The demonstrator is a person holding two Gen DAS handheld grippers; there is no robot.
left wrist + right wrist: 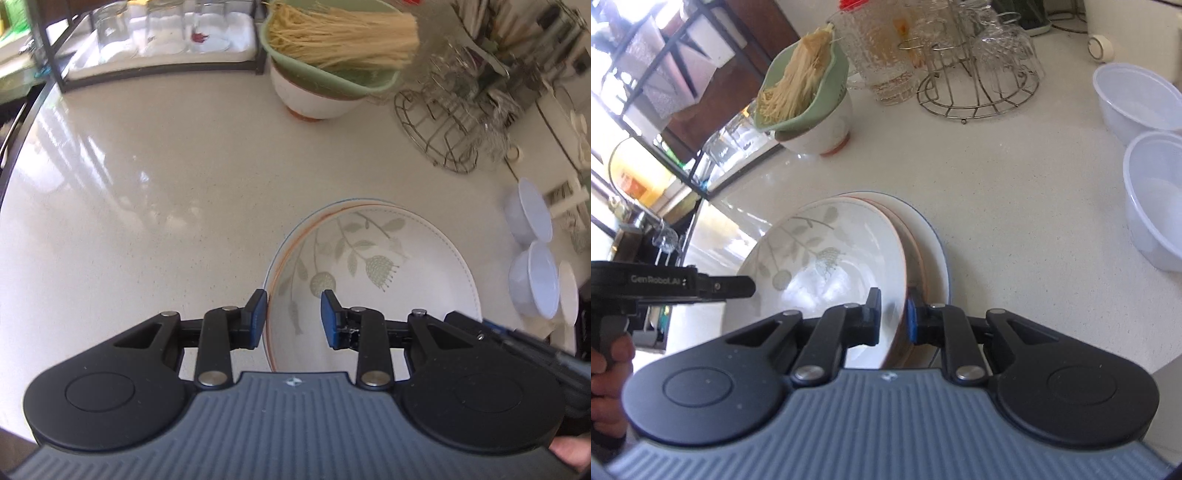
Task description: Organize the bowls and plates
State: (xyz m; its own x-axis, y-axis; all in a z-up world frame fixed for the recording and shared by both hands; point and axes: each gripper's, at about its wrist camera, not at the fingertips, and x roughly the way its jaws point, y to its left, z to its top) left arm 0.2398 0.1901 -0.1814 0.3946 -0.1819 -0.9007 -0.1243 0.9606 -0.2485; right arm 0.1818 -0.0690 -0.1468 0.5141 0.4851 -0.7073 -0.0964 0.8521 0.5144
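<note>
A white plate with a green leaf pattern (369,258) (820,258) lies on top of a stack of plates (931,251) on the pale counter. My left gripper (293,319) is open, its fingers straddling the left rim of the top plate. My right gripper (892,317) has its jaws close around the near right rim of the leaf plate, which sits tilted on the stack. Two clear plastic bowls (1137,99) (1156,195) stand at the right; they also show in the left wrist view (532,284).
A white bowl (314,99) holds a green bowl of dry noodles (332,40) at the back. A wire rack with glasses (979,70) and a glass pitcher (879,55) stand behind. A black shelf with glasses (159,40) is at the back left.
</note>
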